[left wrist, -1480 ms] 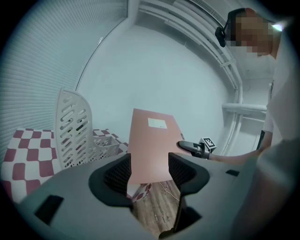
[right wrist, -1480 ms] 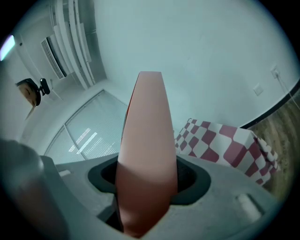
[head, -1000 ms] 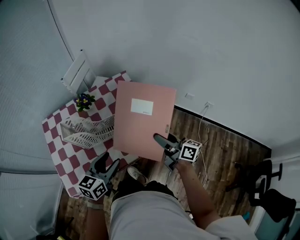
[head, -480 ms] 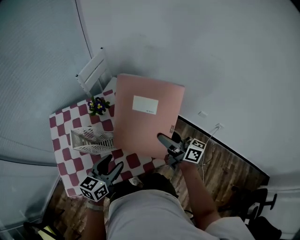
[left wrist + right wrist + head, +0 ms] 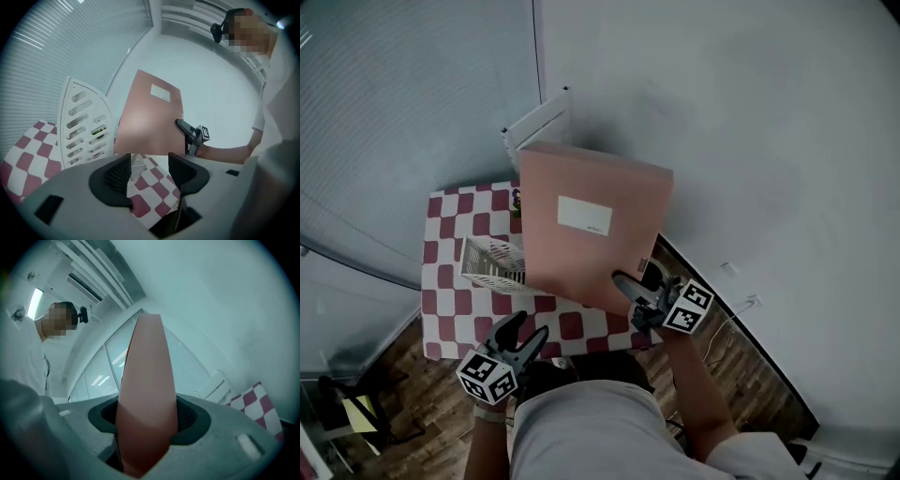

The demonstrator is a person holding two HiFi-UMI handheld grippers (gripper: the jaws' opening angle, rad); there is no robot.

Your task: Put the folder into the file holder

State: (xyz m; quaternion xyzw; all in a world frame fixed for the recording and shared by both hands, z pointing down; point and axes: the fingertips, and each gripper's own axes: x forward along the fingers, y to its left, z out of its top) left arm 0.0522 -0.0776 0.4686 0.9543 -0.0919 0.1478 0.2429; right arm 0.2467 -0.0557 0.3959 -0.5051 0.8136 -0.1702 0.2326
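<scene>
Folder [image 5: 591, 225] was up in air over bench [image 5: 450, 281], pinched tight in my right gripper [image 5: 623, 284] jaws. Not yet in file holder [image 5: 492, 265]. My left gripper [image 5: 525, 333] jaws stood apart, empty. I still had whole drop-in to do.

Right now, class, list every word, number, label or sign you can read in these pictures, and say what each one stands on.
Nothing can be read.
White label on the pink folder: a faint line of print, too small to read.
Marker cubes: square patterns only, no letters.
</scene>
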